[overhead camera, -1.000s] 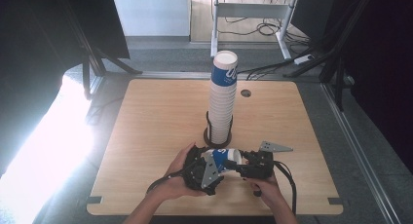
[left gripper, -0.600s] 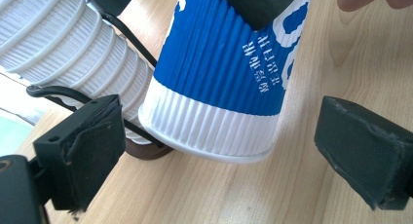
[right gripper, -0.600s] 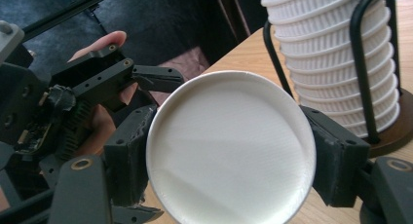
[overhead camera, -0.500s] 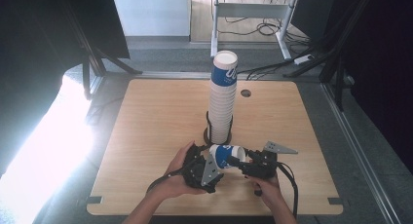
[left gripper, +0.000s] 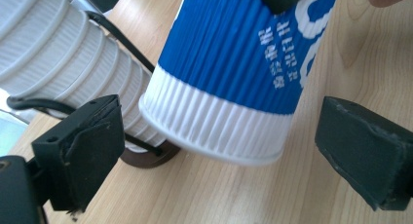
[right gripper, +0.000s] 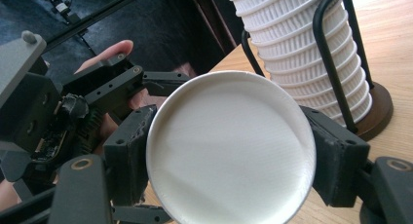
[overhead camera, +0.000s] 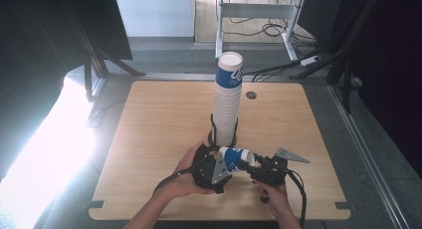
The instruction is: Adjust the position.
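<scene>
A blue-and-white ribbed paper cup (overhead camera: 238, 157) lies level near the table's front edge. My right gripper (overhead camera: 247, 164) is shut on its base end. In the right gripper view the cup's white bottom (right gripper: 229, 136) fills the space between the two jaws of the right gripper (right gripper: 229, 158), which press on its sides. My left gripper (overhead camera: 224, 164) faces it from the left, open. In the left gripper view the cup's white rim band (left gripper: 214, 126) sits between the left gripper's (left gripper: 219, 136) wide-apart jaws with gaps on both sides. A tall stack of the same cups (overhead camera: 228, 104) stands just behind.
The stack sits in a black wire holder with a round brown base (right gripper: 377, 107) at the table's middle. A cable hole (overhead camera: 251, 95) lies near the table's far edge. Cables trail from both grippers toward the front edge. Bare wood (overhead camera: 159, 124) stretches to the left and right.
</scene>
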Available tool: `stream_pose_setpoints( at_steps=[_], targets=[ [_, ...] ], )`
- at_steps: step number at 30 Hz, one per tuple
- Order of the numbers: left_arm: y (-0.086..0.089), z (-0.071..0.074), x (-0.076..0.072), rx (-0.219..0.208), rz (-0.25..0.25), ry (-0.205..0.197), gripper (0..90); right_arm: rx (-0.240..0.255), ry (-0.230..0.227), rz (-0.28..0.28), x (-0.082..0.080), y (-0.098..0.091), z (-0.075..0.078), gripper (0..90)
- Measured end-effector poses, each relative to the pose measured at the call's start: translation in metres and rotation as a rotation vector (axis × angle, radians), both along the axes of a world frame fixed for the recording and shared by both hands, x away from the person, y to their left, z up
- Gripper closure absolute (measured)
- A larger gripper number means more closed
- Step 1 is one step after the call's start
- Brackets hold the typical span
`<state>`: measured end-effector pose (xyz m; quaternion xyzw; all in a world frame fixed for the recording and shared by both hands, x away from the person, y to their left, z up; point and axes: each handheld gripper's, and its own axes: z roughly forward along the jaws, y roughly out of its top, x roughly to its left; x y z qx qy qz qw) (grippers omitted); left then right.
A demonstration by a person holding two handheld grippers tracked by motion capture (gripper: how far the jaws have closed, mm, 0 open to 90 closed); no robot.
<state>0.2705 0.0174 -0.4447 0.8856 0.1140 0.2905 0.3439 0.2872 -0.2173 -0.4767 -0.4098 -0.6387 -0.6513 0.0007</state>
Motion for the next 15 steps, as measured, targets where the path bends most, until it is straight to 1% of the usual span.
stream_pose_setpoints(
  at_steps=[1,4,5,8,9,11,15],
  targets=[
    [-0.003,0.001,0.001,0.007,-0.011,0.007,4.2,0.002,0.0,-0.002,0.0,0.0,-0.001,27.9],
    [-0.008,0.001,0.003,0.015,-0.02,0.008,4.1,-0.004,0.006,-0.001,0.0,0.0,-0.001,27.9],
    [-0.012,0.001,0.004,0.03,-0.03,0.008,4.1,0.0,0.01,-0.002,0.0,0.001,-0.001,27.9],
    [-0.015,0.001,0.006,0.038,-0.033,0.011,4.2,-0.005,0.012,0.001,0.0,0.001,-0.001,27.9],
    [-0.018,0.0,0.008,0.046,-0.035,0.019,4.2,-0.006,0.01,0.001,0.0,0.001,-0.001,28.0],
    [-0.02,-0.002,0.011,0.06,-0.033,0.016,4.8,-0.001,0.01,0.004,0.0,0.002,-0.001,27.9],
    [-0.023,-0.004,0.012,0.062,-0.026,0.01,7.0,-0.005,0.015,0.013,-0.001,0.003,-0.001,28.0]
  ],
)
